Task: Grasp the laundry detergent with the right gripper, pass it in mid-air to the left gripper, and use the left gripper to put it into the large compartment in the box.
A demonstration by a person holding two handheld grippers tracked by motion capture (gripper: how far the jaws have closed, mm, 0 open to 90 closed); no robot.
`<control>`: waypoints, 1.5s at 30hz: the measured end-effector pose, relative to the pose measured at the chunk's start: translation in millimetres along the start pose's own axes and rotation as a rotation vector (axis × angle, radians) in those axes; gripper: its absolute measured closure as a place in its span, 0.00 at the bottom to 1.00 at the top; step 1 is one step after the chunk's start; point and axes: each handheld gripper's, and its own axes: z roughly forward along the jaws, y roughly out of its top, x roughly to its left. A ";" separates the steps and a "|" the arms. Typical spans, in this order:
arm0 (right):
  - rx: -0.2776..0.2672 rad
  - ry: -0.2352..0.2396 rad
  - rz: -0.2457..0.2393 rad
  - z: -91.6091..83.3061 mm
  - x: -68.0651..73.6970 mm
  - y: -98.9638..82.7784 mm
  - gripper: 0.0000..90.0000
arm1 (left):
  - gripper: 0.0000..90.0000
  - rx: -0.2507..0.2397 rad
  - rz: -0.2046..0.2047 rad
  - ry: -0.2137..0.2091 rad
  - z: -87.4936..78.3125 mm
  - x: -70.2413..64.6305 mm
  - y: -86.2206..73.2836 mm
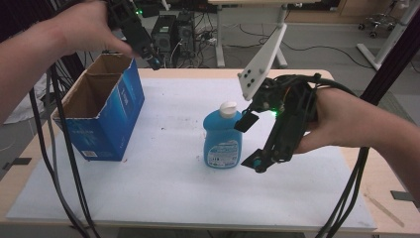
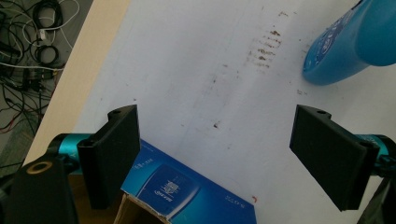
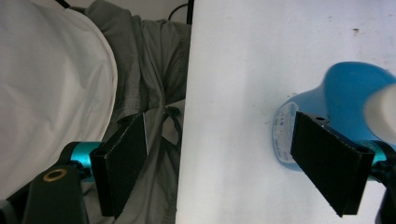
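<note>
Here my right tool [image 1: 250, 141] hangs low beside the blue bottle [image 1: 222, 141], jaws spread wide and gripping nothing; one pad sits just in front of the bottle's label in the right gripper view, the other out past the counter's near edge, so I judge it is lined up to close on the bottle's body from the side. The bottle stands upright on the white sheet [image 1: 168, 178] near the middle of the counter, white cap [image 1: 228, 109] on. My left tool [image 1: 148, 49] is held high over the far rim of the open cardboard box [image 1: 101, 111], also released and empty, probably kept clear so the box mouth is free to receive something.
</note>
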 end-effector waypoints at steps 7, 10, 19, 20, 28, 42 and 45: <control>-0.048 -0.038 0.013 -19.0 -6.9 -11.1 0.20 | 0.18 -0.002 0.000 0.004 -2.8 -1.5 -1.9; -0.063 -0.048 0.022 -23.3 -11.5 -15.8 0.20 | 0.18 -0.004 0.001 0.004 -3.1 -1.3 -2.7; -0.069 -0.084 0.040 -25.3 -25.9 -25.1 0.20 | 0.18 0.000 0.002 0.005 -2.8 -1.8 -4.5; -0.069 -0.092 0.045 -24.7 -29.7 -27.2 0.20 | 0.18 -0.002 0.003 0.005 -2.8 -2.2 -5.1; -0.080 -0.108 0.061 -19.3 -44.8 -36.9 0.20 | 0.18 -0.001 0.008 0.003 -2.9 -4.5 -5.8; -0.098 -0.105 0.108 0.7 -65.6 -51.0 0.20 | 0.18 -0.003 0.018 -0.001 -3.2 -6.6 -5.3; -0.093 -0.109 0.105 4.4 -68.3 -51.5 0.20 | 0.18 -0.002 0.021 -0.001 -3.2 -6.7 -5.4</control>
